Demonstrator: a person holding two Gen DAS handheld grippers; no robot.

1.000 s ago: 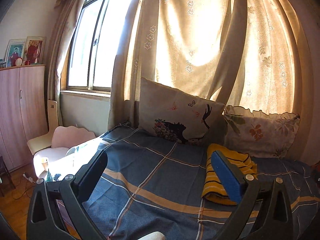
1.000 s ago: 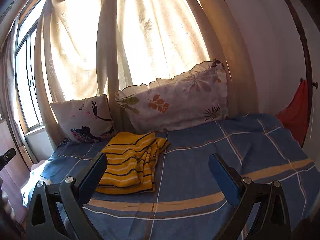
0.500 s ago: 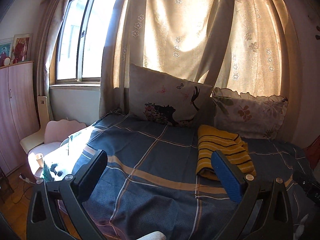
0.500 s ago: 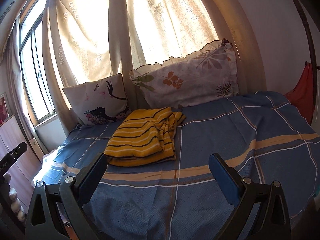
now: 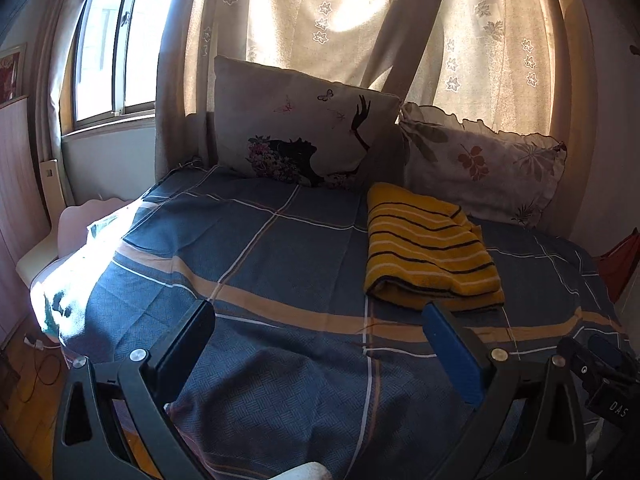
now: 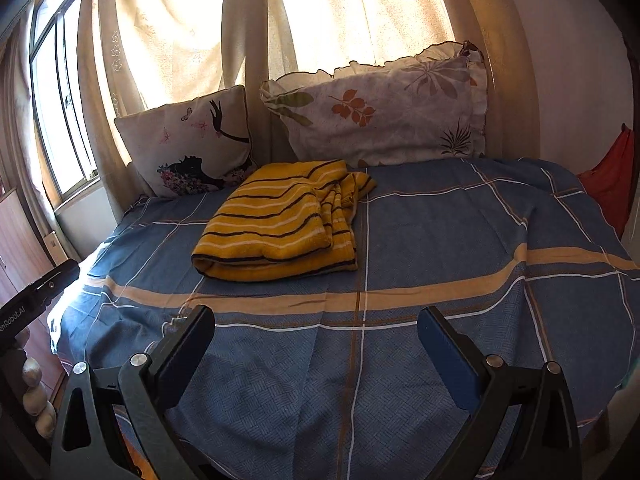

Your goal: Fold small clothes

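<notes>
On the bed, seen from the left wrist, the yellow striped garment is lying roughly folded, just in front of the leaf pillow and to the right of the silhouette pillow. The left gripper is hovering over the near part of the bed, short of the garment, its fingers spread wide and holding nothing. A bit of the other tool is poking in at the lower right. Sun is glaring hard on the bed's left edge, washing out whatever is lying there.

From the right wrist, the garment is sitting behind the tan stripe of the bed, again close to the leaf pillow, with the silhouette pillow to its left. The right gripper is also gaping open and empty, well short of the cloth. Here the garment's right side is looking bunched, with loose layers slumping toward the pillow.

What I'm worrying about: the fold is looking thick and uneven, so a finger sliding under one edge could be catching only the top layer and dragging the pile open. The bedspread is soft and wrinkled, so a low pinch could be grabbing the sheet along with the cloth. The garment's far edge is hidden against the pillow, and I cannot tell whether sleeves or a collar are tucked inside. Something red at the bed's far right is cut off and hard to identify.
</notes>
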